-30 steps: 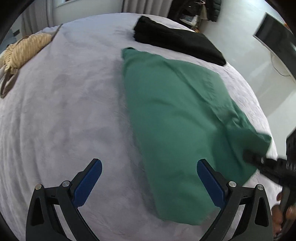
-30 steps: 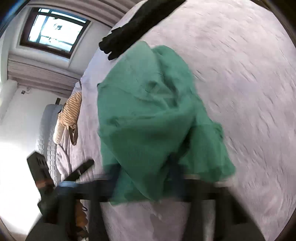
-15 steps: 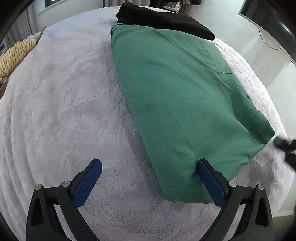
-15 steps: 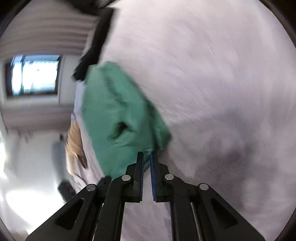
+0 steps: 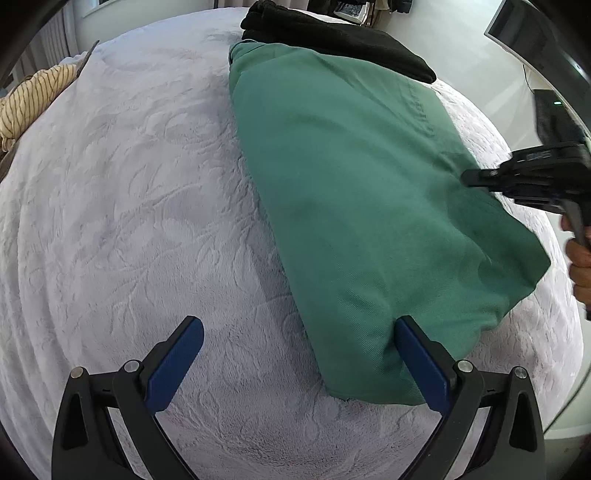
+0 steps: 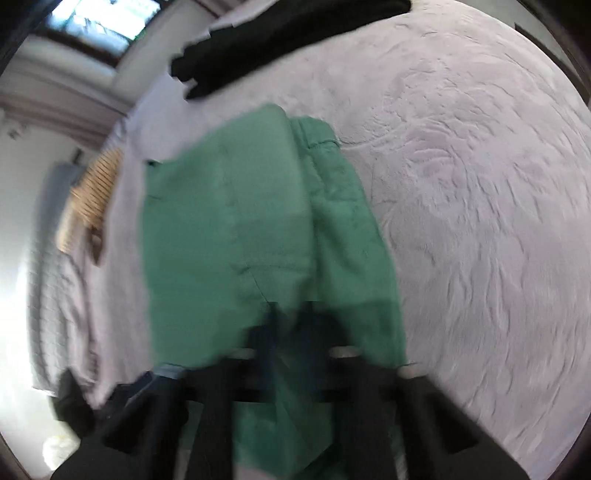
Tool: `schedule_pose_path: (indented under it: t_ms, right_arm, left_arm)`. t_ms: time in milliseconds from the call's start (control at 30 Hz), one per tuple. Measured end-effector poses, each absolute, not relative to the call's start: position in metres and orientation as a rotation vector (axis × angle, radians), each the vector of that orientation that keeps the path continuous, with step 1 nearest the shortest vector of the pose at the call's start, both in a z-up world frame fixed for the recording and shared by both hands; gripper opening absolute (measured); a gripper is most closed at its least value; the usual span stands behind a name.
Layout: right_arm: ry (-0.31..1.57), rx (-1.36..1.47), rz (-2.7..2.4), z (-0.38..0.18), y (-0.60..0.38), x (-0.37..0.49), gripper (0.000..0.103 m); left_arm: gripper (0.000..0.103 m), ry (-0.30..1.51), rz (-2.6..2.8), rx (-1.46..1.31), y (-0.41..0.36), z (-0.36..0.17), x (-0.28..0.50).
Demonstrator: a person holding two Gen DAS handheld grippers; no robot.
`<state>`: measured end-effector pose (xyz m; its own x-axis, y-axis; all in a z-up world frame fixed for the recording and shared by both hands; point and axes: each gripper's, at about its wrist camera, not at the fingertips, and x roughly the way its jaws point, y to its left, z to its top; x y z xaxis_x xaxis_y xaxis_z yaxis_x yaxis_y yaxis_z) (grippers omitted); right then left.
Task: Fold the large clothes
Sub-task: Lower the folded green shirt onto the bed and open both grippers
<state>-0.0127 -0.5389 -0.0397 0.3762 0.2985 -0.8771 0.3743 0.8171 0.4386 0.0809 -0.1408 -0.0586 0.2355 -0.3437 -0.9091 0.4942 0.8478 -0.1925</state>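
A green garment [image 5: 362, 192] lies folded lengthwise on the pale grey bedspread [image 5: 129, 206]. My left gripper [image 5: 299, 365] is open and empty, low over the bed; its right finger [image 5: 421, 365] rests against the garment's near corner. My right gripper [image 5: 469, 181] shows in the left wrist view hovering over the garment's right side, its fingers close together. In the blurred right wrist view the green garment [image 6: 258, 240] fills the middle and my right gripper [image 6: 291, 332] sits over its near end; the jaws look nearly shut, and whether cloth is held is unclear.
A black garment [image 5: 332, 33] lies folded at the far end of the bed, touching the green one; it also shows in the right wrist view [image 6: 266, 48]. A striped yellow cloth [image 5: 29, 99] lies at the far left. The bed edge runs along the right.
My right gripper let go of the garment's corner, drew back, and now reaches in over the garment's right side. The garment has settled flat. My left gripper moved slightly closer.
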Motion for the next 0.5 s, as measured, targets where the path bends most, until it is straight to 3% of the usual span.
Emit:
schedule_pose_path:
  t_ms: [167, 500]
  right_arm:
    - [1.244, 0.740, -0.068, -0.076, -0.557, -0.010, 0.005]
    - [1.223, 0.786, -0.042, -0.041, -0.580, -0.053, 0.008]
  left_arm:
    - [0.103, 1.233, -0.574, 0.146, -0.147, -0.060, 0.083]
    - [0.103, 1.314, -0.539, 0.189, -0.153, -0.057, 0.092]
